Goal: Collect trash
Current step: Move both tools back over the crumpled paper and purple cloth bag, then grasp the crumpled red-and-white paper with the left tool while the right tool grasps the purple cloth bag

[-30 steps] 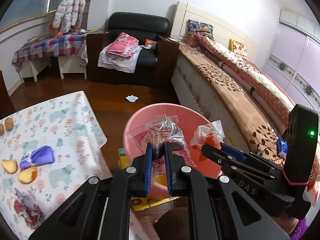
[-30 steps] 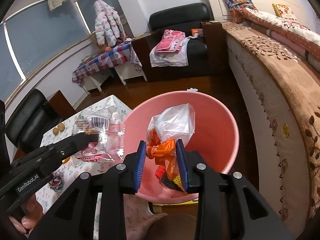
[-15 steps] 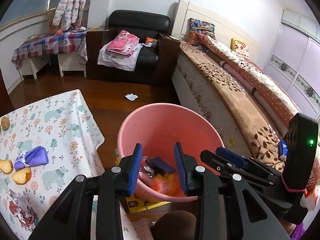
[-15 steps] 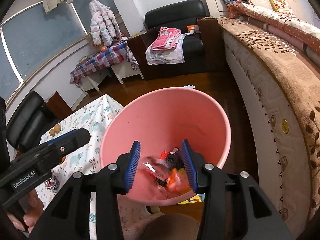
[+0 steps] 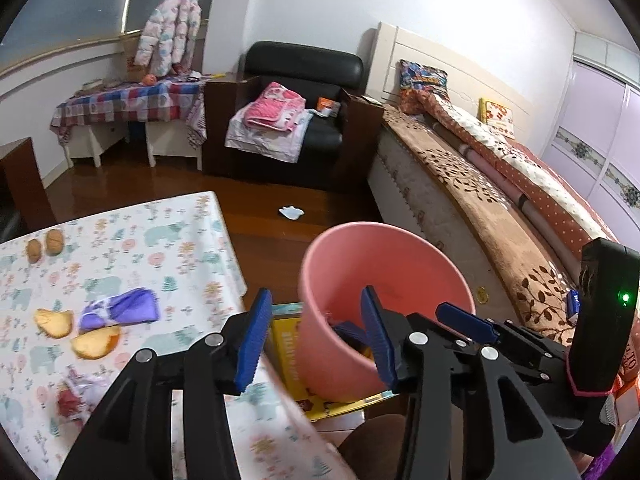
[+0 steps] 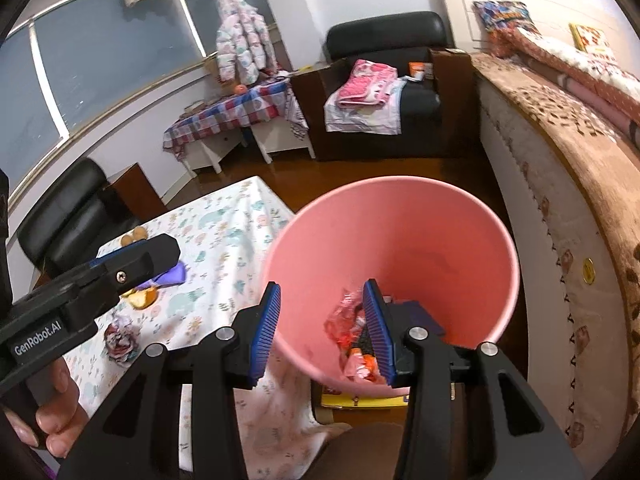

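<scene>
A pink bin (image 5: pixel 384 280) stands on the floor beside the table; it also shows in the right wrist view (image 6: pixel 400 240) with wrappers (image 6: pixel 352 332) lying at its bottom. My left gripper (image 5: pixel 316 336) is open and empty, near the bin's left rim. My right gripper (image 6: pixel 324 332) is open and empty, above the bin's near rim. On the floral tablecloth (image 5: pixel 120 248) lie a purple wrapper (image 5: pixel 120 306), orange peel pieces (image 5: pixel 76 332), two small brown nuts (image 5: pixel 44 244) and a crumpled red-white wrapper (image 5: pixel 76 396).
A bed (image 5: pixel 500 200) runs along the right, close to the bin. A yellow book (image 5: pixel 292 360) lies under the bin. A white scrap (image 5: pixel 291 212) lies on the wooden floor. A black armchair (image 5: pixel 296 112) with pink cloth stands at the back.
Both grippers let go of their wrappers, which dropped into the bin. Both jaws opened wider. The left gripper has shifted left toward the table.
</scene>
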### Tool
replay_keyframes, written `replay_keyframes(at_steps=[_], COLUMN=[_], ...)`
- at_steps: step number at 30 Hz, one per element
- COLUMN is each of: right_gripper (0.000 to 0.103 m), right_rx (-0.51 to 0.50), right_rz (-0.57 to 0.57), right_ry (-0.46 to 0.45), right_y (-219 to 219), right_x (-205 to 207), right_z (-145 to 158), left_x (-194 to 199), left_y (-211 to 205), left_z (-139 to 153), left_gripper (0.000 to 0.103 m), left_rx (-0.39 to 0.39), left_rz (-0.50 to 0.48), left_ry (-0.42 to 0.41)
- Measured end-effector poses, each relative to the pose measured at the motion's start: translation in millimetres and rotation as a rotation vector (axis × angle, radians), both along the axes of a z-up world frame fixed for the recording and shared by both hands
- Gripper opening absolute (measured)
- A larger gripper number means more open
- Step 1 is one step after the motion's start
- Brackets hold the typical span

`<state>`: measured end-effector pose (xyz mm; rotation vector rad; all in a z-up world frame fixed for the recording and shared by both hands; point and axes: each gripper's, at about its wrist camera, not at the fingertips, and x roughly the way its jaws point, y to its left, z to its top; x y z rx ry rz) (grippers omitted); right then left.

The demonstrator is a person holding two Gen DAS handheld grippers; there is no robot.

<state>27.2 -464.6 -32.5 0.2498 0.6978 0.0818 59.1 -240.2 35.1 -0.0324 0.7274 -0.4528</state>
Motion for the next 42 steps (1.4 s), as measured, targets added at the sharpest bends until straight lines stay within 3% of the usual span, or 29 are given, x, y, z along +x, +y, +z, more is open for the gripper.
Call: replay_keyframes(at_steps=[10,17,24,31,42], right_gripper=[0.044,0.044,0.044,0.044,0.044], right_rx=[-0.017,-0.028,-0.044,-0.036,-0.029], right_rz=[0.131,0.228,0.314,0.392,0.432], right_ry=[-0.010,-0.010,0.010,0.058,0.118], right_y=[56,95,128,154,185], right_x=[-9,-13,0,43,132], right_z=[2,3,0,-8,-29], left_x=[-14,-27,-34,-25,11], left_y=[71,113,170,206,202], left_z=[-1,-3,-29,-69,-99], left_gripper=[0.047,0.049,0.052,0.052,0.052], left_rx=[-0.009,0.030,0.043,0.005,-0.009], left_rz=[0.132,0.205,0.309,0.401,0.415], left_ry=[0.003,-0.021,0.043,0.164,0.268])
